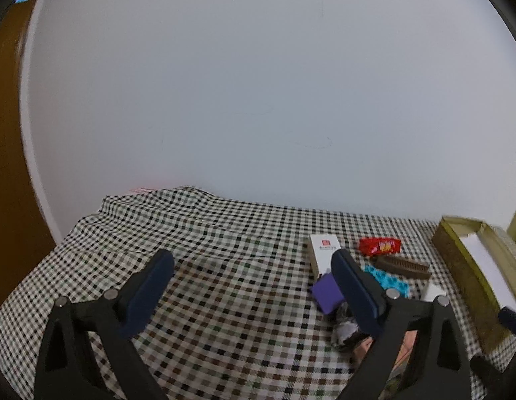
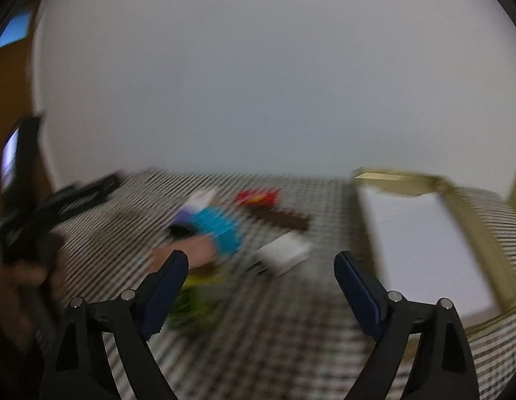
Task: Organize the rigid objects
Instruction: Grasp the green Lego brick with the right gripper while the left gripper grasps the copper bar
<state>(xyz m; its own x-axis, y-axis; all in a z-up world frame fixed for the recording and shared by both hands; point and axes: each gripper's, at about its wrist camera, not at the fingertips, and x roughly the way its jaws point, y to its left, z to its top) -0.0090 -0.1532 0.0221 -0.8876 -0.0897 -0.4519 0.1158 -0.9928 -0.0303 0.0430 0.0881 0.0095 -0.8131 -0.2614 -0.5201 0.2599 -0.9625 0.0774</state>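
Observation:
A cluster of small objects lies on the checked cloth (image 1: 224, 283): a white box (image 1: 321, 253), a red packet (image 1: 379, 246), a brown brush (image 1: 404, 266), a turquoise piece (image 1: 388, 280) and a purple block (image 1: 326, 291). My left gripper (image 1: 252, 265) stands open over bare cloth, left of the cluster, with nothing between its fingers. In the blurred right wrist view the red packet (image 2: 256, 196), brown brush (image 2: 281, 218), turquoise piece (image 2: 221, 228) and a white object (image 2: 284, 253) lie ahead of my right gripper (image 2: 261, 263), which is open and holds nothing.
An open gold box (image 1: 464, 276) with a white inside stands at the right, also the gold box (image 2: 458, 220) in the right wrist view. A white wall rises behind the table. The left gripper's frame (image 2: 57, 200) and a hand (image 2: 17, 283) show at the left.

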